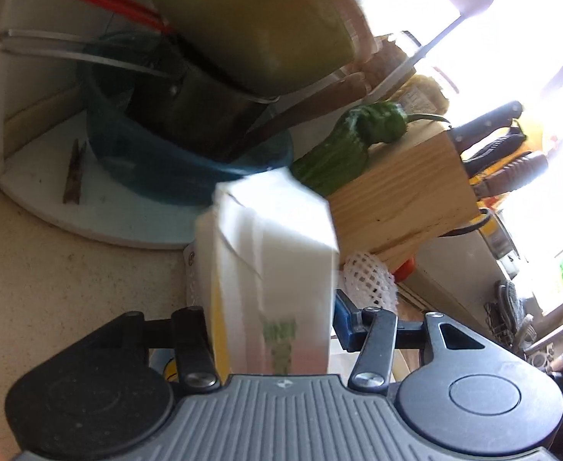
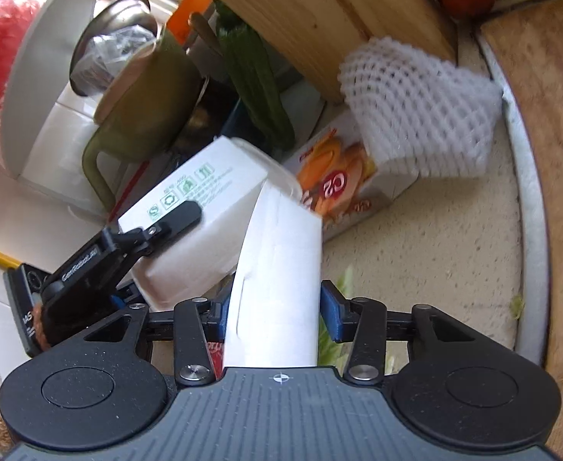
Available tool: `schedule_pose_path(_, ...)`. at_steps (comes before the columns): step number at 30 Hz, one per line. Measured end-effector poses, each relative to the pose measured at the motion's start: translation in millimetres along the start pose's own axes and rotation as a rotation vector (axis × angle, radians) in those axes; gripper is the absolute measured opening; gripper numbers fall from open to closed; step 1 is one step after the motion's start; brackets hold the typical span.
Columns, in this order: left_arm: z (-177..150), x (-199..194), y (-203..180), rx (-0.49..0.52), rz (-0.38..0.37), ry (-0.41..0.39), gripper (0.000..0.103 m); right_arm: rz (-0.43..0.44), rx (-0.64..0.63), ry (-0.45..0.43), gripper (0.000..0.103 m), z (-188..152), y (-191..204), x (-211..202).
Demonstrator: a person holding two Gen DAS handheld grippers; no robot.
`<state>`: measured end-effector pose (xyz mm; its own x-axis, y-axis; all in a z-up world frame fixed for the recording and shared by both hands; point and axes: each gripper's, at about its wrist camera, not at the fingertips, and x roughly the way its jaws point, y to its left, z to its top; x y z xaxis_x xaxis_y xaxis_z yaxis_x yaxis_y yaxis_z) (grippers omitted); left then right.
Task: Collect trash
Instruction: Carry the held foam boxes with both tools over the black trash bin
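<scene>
The left gripper (image 1: 270,330) is clenched on a white carton (image 1: 274,269), held above the speckled table (image 1: 70,288) in front of a wooden knife block (image 1: 400,188). The right gripper (image 2: 274,315) grasps a white paper cup (image 2: 277,288) (blurred), beside an orange juice box (image 2: 343,176) and white foam net (image 2: 416,115).

Both fisheye views sit low over a speckled countertop (image 1: 51,288), very close to the clutter. The left wrist camera faces a wooden knife block (image 1: 400,192) at 2 o'clock; the right wrist camera sees that block (image 2: 300,19) at 12. Both share the white foam fruit net (image 1: 368,278) (image 2: 416,115).
</scene>
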<state>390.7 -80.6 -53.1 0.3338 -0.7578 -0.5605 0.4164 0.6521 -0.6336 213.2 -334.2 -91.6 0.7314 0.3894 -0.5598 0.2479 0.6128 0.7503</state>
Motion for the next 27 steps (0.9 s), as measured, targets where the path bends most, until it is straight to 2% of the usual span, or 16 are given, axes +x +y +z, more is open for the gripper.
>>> schedule_pose_path(3, -3, 8, -3, 0.0, 0.005, 0.003, 0.047, 0.021, 0.033, 0.026, 0.055, -2, -4, 8)
schedule_pose_path(6, -3, 1, -12, 0.046, 0.03, -0.026, 0.041, 0.015, 0.051, 0.017, 0.051, -2, -8, 6)
schedule_pose_path(16, -7, -50, -10, 0.038, 0.049, -0.118, 0.039, 0.08, 0.101, -0.069, 0.05, 5, -14, -20)
schedule_pose_path(27, -36, -97, -25, 0.039, 0.124, -0.187, 0.039, 0.124, 0.02, -0.068, 0.05, 3, 4, -30)
